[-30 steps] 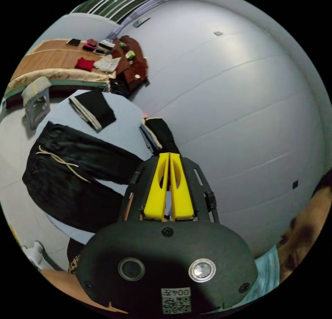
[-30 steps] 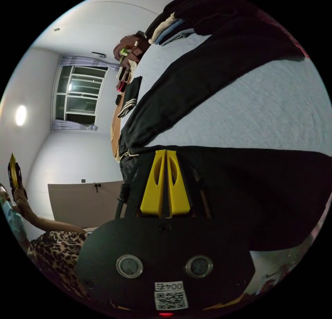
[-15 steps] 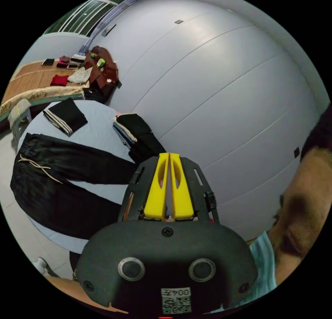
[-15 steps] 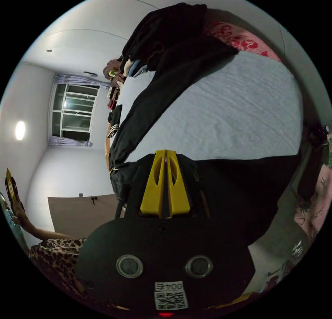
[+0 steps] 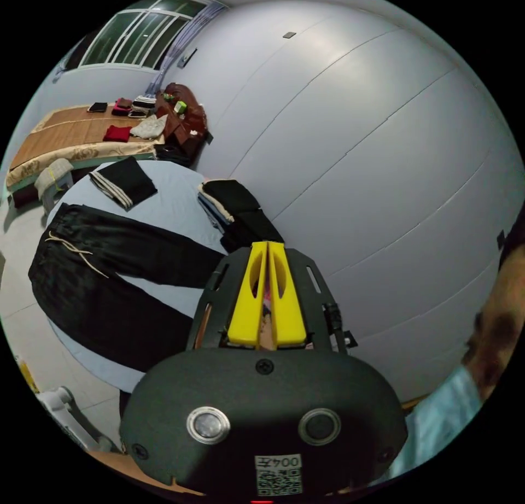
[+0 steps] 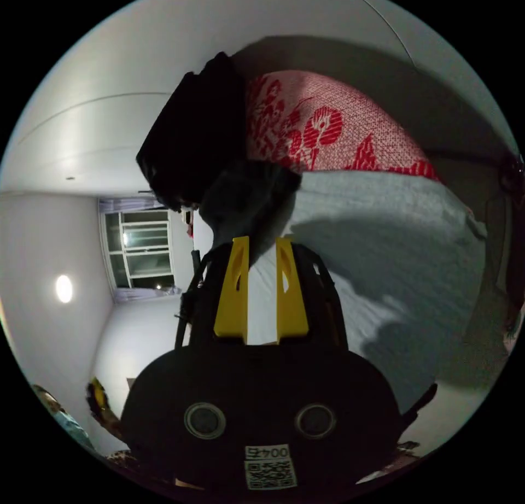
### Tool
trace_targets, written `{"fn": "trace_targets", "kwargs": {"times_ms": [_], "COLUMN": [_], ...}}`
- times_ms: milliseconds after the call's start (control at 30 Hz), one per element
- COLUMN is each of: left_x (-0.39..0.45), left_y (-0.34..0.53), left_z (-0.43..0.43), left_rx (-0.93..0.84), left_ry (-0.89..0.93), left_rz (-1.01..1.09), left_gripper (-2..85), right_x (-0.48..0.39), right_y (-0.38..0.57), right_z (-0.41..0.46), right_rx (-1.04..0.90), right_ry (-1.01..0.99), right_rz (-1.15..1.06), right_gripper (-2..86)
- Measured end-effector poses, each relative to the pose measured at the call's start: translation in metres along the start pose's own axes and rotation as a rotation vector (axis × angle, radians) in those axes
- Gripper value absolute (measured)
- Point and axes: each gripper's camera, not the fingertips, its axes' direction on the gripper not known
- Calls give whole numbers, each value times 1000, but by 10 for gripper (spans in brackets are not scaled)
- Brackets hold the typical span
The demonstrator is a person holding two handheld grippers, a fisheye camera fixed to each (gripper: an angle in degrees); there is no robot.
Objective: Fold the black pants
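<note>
left gripper view: the left hand-held gripper [image 5: 267, 247] is held up off the bed, its yellow jaws pressed together with nothing between them. the black pants [image 5: 104, 280] lie spread flat on the pale blue bed [image 5: 175, 200], the waistband and its light drawstring [image 5: 74, 247] toward the bed's outer edge and the two legs running apart toward the wall. a folded black garment with striped trim [image 5: 123, 180] sits on the same bed just beyond the waistband, and a stack of folded clothes [image 5: 229, 206] rests against the wall near one leg end.

right gripper view: the right hand-held gripper [image 6: 261, 247] has its jaws parted narrowly and empty, pointing at a dark cloth end [image 6: 246, 198] lying on the bed sheet [image 6: 383, 241]. this looks like a pant leg's cuff, though it is too dark to be sure. a dark pile [image 6: 191, 138] and a red patterned pillow [image 6: 333, 127] lie just behind it.

no fold looks started. the risk i see: the cuff lies touching the dark pile, so a pinch here could catch the wrong cloth or only one layer, and the leg would drag crooked. with the left gripper raised clear, nothing pins the waistband, so a pull may slide the pants across the sheet.
</note>
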Motion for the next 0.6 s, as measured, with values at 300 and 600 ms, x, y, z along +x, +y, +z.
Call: {"fn": "trace_targets", "kwargs": {"times_ms": [300,600], "left_x": [-127,-193], "left_y": [57,87], "left_z": [28,18], "left_rx": [-24,-61], "left_ry": [-113,-79], "left_rz": [27,5], "left_gripper": [8,7], "right_x": [-93,-116], "right_y": [-15,-10], "right_z": [4,-47], "right_rx": [42,40], "right_ry": [52,231], "right_rz": [-150,-279], "right_gripper": [14,50]}}
